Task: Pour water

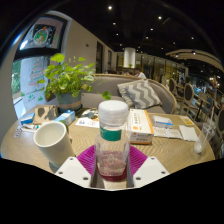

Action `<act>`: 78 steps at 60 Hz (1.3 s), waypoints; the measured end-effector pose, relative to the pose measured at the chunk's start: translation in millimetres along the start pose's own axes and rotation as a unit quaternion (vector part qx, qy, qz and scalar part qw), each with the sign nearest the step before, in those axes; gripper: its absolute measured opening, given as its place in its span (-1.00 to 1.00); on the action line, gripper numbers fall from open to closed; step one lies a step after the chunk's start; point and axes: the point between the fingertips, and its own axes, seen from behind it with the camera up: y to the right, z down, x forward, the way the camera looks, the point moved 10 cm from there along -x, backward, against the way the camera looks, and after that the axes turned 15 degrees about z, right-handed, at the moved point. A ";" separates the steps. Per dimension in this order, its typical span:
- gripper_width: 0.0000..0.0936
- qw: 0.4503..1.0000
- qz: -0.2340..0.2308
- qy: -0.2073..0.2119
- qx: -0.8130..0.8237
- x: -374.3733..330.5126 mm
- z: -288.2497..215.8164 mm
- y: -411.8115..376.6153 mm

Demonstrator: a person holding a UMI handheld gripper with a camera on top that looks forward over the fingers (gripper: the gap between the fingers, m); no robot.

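Bottle (112, 140) position: upright between the two fingers of the gripper (112, 168), standing on or just above the wooden surface (170, 150) near its front edge. The bottle is clear plastic with a white cap and a teal label band; a small amount of reddish liquid sits at its base. Both magenta pads (86, 157) lie against the lower body of the bottle, one at each side, with no visible gap, so the gripper appears clamped on the bottle.

Receiving vessel: a white cup (52, 142) stands upright to the left of the bottle, close to it but apart, with its mouth open upward. A potted plant (66, 80) stands beyond the cup toward the far left corner. Booklets and papers (150, 124) lie beyond the bottle toward the far right side.

Step in hand, as judged: transfer of the bottle to the cup for pouring.

Procedure notes:
- The cap appears to be fitted. Verify that the bottle can release liquid before tilting; this cannot be confirmed from the view.
- Maintain firm, even pressure. The thin plastic wall is likely to flex, and excess force may buckle it.
- Lift clear of the surface, then move left until the bottle mouth is over the cup opening.
- Tilt slowly toward the cup. With little liquid present, a steep angle will be needed.
- Avoid striking the cup rim; the cup looks light and may tip.
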 end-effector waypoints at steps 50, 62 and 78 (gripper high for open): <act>0.82 0.990 0.060 -0.120 0.039 -271.7 -83.2 33.1; 0.82 0.991 0.068 -0.108 0.044 -309.7 -93.8 24.8; 0.82 0.992 0.075 -0.099 0.031 -312.4 -96.3 27.1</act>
